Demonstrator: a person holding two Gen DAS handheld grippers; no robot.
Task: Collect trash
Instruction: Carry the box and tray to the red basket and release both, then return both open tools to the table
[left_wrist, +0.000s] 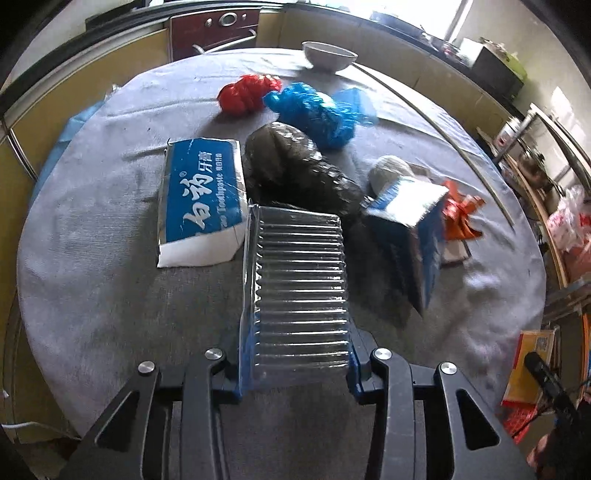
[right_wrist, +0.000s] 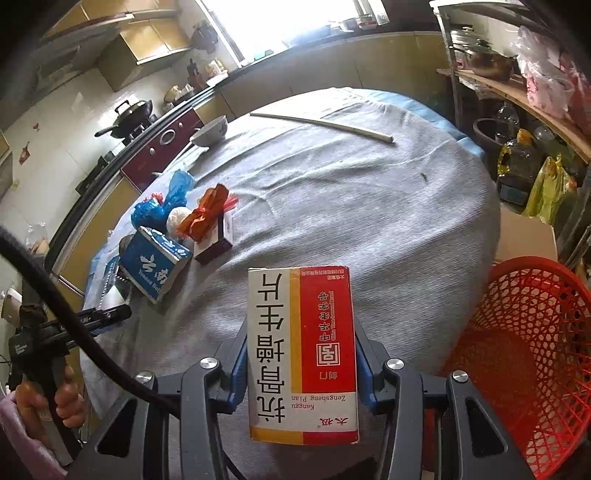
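Left gripper (left_wrist: 295, 369) fingers clamp a ribbed plastic tray (left_wrist: 299, 288), right gripper (right_wrist: 301, 373) fingers clamp a medicine box (right_wrist: 303, 354) beside the empty-looking red basket (right_wrist: 532, 354), with most trash remaining on the surface (left_wrist: 110, 295)

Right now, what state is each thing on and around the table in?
Left tongs: shut on clear ribbed tray.
Right tongs: shut on red and white box.
Red basket: upright, looks empty.
Bowl: upright.
Flattened toothpaste box: lying flat.
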